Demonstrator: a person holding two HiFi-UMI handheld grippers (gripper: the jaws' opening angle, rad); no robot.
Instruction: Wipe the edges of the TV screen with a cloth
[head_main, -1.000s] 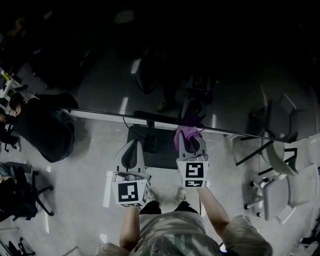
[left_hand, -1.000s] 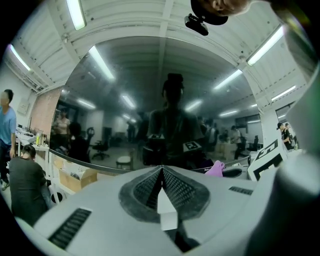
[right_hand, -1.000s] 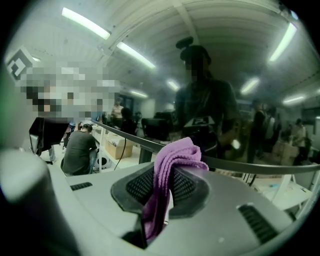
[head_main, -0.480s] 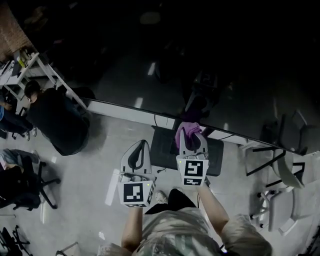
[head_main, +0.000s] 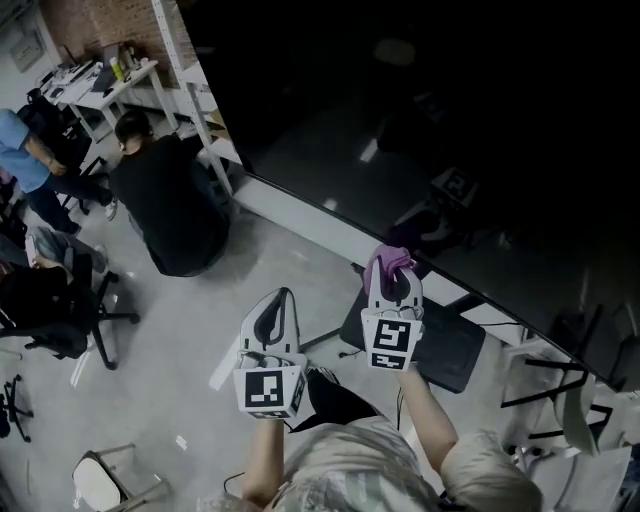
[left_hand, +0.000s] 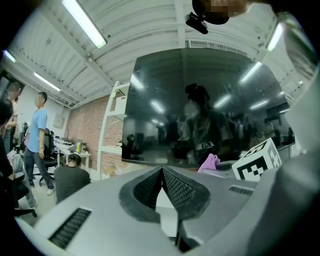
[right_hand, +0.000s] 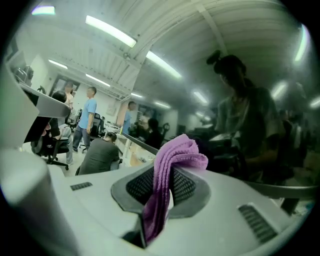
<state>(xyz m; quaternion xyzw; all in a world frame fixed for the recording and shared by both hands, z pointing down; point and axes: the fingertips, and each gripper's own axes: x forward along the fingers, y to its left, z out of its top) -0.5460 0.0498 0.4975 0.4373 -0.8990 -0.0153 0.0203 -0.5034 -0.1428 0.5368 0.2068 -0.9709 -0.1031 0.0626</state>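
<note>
Broad, black, glossy TV screen (head_main: 420, 120) across the upper right of the head view, mirroring ceiling lights, lower edge slanting down to the right. Left of it, seated person in black (head_main: 165, 200). Lower down, 2 grippers: left gripper (left_hand: 162, 172) pressed shut with nothing between its pads, well short of the screen; right gripper (right_hand: 167, 175) clamped on the cloth (right_hand: 172, 165). Purple, ribbed, folded over the jaw tips, tail hanging between the pads, right at the screen's lower edge; contact unclear.

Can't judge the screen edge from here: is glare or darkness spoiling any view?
Head view: underexposed, TV screen nearly black. Left gripper view: fisheye bending, ceiling-light streaks reflected on the screen. Right gripper view: hazy reflections, but the cloth reads sharp.
</note>
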